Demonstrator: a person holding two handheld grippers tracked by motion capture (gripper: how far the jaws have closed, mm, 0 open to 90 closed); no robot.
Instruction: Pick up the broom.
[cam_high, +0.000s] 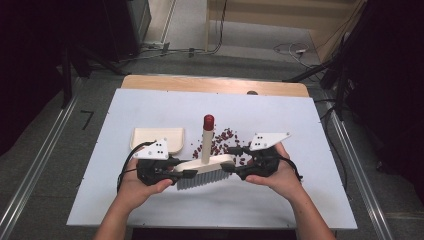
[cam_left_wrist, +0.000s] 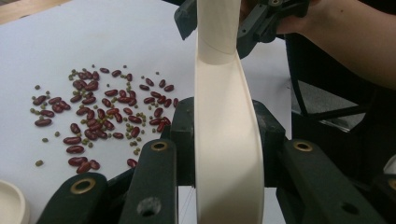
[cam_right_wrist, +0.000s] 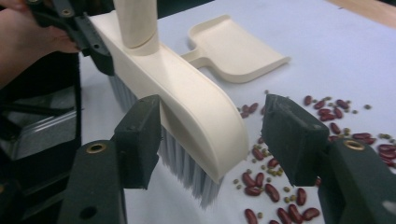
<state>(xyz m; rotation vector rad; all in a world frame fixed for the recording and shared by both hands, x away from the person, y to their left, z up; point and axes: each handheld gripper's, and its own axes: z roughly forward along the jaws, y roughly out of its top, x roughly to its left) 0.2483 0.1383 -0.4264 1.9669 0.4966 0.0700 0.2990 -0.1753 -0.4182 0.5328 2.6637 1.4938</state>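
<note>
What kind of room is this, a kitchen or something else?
Probably a lab or recording workshop, not a kitchen: a white-topped table on metal rails, loose cables on the floor, and dark equipment around.

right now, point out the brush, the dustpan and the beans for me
brush (cam_right_wrist: 187, 98): right gripper view, on the cream back of its head
dustpan (cam_right_wrist: 233, 49): right gripper view, on the flat inner face of its scoop
beans (cam_left_wrist: 100, 109): left gripper view, on the middle of the red pile

The left gripper is being held low at the left, its jaws clamped shut. The right gripper is being held opposite, pointing inward, its jaws standing apart. Both forearms are being angled inward.
</note>
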